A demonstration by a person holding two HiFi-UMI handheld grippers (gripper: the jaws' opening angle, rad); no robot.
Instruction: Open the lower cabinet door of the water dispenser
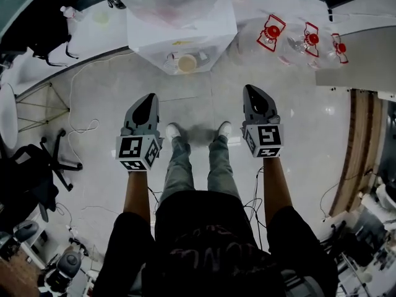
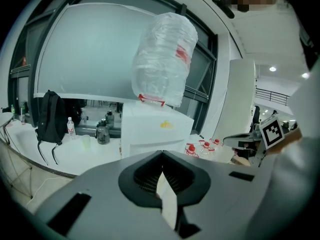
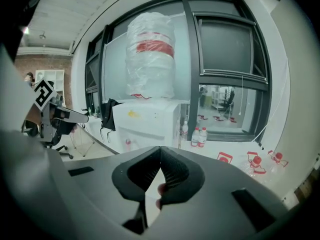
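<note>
My left tongs and right tongs, both closed on nothing, face the dispenser, upper centre (left one nearer).

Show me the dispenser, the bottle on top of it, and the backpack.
Dispenser [image 2: 150, 129], left gripper view, on its white front.
Bottle [image 2: 162, 59], left gripper view, on its wrapped middle.
Backpack [image 2: 50, 116], left gripper view, on its black body.

The floor is gleaming glossy and smooth; crinkled clear plastic film is wrapping the bottle at upper centre, above the smooth white-cased water dispenser.
</note>
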